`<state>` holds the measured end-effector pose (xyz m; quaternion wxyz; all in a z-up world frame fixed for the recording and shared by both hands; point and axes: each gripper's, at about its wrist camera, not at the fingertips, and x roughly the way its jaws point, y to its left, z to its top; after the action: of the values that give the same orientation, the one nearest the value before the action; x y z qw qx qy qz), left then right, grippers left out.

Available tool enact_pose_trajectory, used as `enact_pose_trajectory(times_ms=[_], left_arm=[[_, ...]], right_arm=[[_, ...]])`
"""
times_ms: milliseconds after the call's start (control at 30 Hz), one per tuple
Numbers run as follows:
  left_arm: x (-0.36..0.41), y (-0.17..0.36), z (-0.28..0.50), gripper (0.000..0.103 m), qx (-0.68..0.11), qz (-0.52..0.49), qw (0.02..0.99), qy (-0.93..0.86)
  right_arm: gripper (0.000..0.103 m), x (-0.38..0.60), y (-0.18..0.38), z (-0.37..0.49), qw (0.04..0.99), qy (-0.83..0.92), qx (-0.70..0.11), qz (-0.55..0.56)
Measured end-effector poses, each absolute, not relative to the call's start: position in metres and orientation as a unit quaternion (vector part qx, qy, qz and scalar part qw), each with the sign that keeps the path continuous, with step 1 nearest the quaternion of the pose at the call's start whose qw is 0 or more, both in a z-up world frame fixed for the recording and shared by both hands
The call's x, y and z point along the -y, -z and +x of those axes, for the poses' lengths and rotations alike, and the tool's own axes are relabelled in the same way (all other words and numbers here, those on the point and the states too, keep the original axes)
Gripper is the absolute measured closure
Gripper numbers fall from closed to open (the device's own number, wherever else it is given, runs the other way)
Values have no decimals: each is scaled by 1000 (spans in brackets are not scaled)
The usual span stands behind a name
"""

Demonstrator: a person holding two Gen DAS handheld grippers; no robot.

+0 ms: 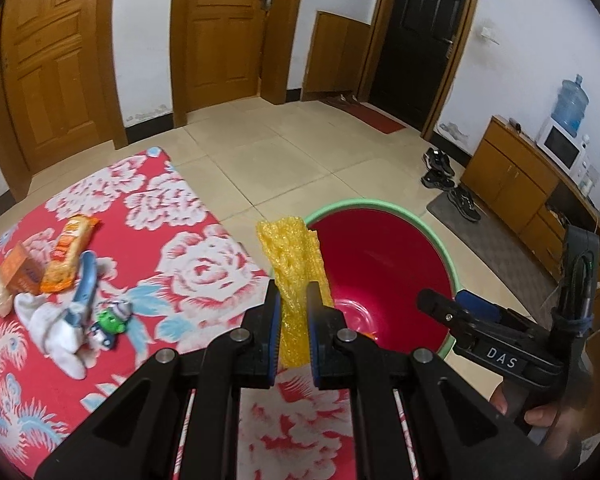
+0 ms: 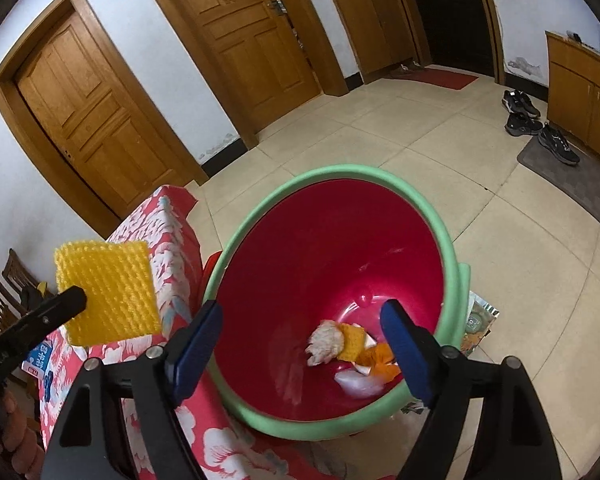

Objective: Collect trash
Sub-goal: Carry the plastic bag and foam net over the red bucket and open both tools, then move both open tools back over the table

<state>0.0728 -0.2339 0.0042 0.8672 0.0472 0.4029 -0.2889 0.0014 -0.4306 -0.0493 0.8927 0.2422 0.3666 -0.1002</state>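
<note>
The left gripper (image 1: 293, 320) clamps the yellow foam sheet (image 1: 296, 256), light, soft and best pinched at an edge, just beside the bin (image 2: 452, 248) rim, while the right gripper (image 2: 300, 344) stands wide and empty above the bin.

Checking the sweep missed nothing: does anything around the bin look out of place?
Yes. A shiny printed wrapper lies on the floor tiles beside the red bin, partly hidden behind its green rim, while other scraps sit inside. It looks like trash that missed or was overlooked.
</note>
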Motion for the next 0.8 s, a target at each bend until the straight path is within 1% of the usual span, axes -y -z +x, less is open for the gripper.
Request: enact_pose_trajectory(times_ms=[267, 333, 433, 800], left_arm=[[265, 9, 74, 91, -415, 74, 849, 318], [269, 12, 74, 82, -419, 79, 845, 322], [274, 15, 72, 73, -422, 84, 843, 323], [265, 17, 73, 70, -435, 79, 843, 306]], right_arm=[[19, 446, 50, -8, 891, 117, -357, 255], [19, 449, 50, -10, 890, 121, -355, 258], [19, 453, 50, -12, 890, 125, -353, 262], [18, 454, 49, -15, 889, 125, -349, 267]])
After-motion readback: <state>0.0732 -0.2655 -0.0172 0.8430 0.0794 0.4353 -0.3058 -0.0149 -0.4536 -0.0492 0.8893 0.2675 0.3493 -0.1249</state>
